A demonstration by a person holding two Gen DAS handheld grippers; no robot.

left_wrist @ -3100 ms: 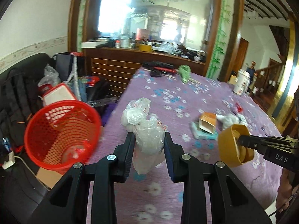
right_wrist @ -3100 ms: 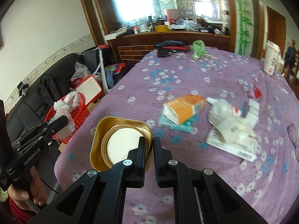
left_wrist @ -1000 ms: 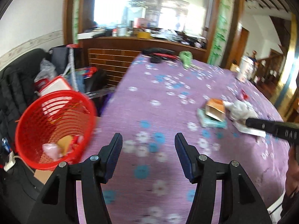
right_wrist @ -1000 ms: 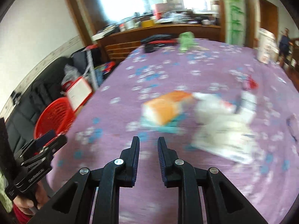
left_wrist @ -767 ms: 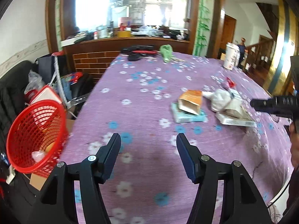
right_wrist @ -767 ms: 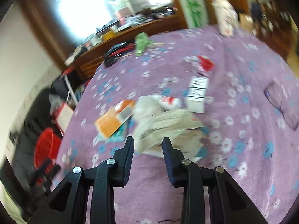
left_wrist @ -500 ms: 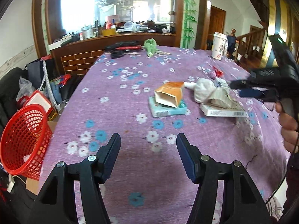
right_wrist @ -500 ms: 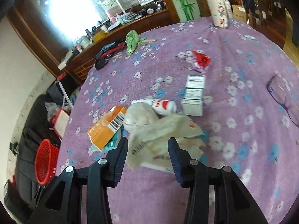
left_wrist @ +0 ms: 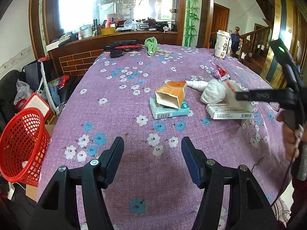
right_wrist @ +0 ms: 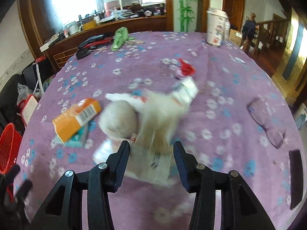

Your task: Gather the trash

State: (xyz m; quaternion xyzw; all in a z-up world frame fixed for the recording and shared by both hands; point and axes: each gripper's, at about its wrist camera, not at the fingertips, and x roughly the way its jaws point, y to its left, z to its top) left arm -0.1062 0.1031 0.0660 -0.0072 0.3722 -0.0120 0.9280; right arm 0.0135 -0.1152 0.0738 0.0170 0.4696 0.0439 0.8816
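Left tongs agape, empty, angled down, right tongs agape straddling paper

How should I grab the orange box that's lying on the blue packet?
Best guess: take the orange box across its two long flat sides, near the middle, coming down from above. It lies tipped on the blue packet with its open end toward the near table edge, so that end would likely squash. The left tool is open, empty and nearest.
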